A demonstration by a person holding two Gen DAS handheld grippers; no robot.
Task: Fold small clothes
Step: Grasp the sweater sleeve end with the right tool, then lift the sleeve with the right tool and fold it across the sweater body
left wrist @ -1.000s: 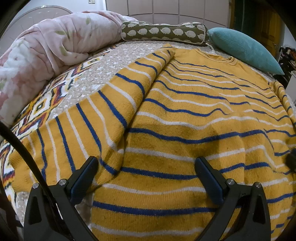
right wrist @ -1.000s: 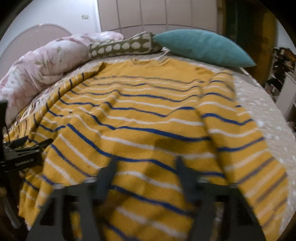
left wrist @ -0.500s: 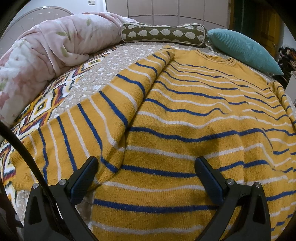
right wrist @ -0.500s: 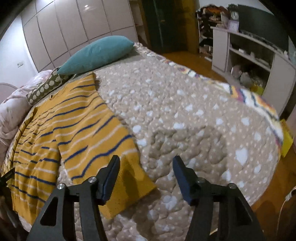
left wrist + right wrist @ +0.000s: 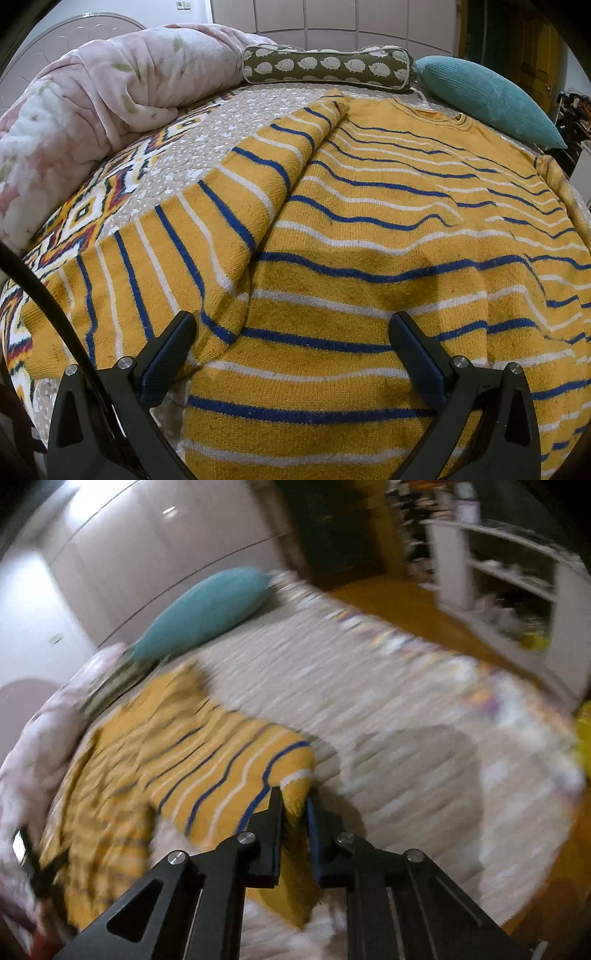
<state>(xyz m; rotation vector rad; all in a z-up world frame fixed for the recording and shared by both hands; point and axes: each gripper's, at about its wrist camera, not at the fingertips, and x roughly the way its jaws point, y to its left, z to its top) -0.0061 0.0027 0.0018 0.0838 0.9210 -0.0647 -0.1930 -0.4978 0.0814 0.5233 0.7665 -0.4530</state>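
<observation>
A yellow sweater (image 5: 369, 229) with blue and white stripes lies spread flat on the bed. Its left sleeve (image 5: 207, 236) lies out to the left. My left gripper (image 5: 291, 343) is open and empty, just above the sweater's lower hem. In the blurred right wrist view the sweater (image 5: 155, 760) lies at left, and my right gripper (image 5: 293, 805) is shut on the cuff end of the right sleeve (image 5: 258, 768), which looks lifted off the bed.
A pink floral duvet (image 5: 92, 110) is bunched at the back left. A hedgehog-print bolster (image 5: 328, 66) and a teal pillow (image 5: 487, 99) lie at the head. The beige dotted bedspread (image 5: 406, 716) stretches right of the sweater. White shelves (image 5: 509, 572) stand beyond the bed.
My right gripper has closed on the right sleeve's cuff, having been open over it half a second ago, and the view is now tilted and blurred. The left gripper has barely moved.
</observation>
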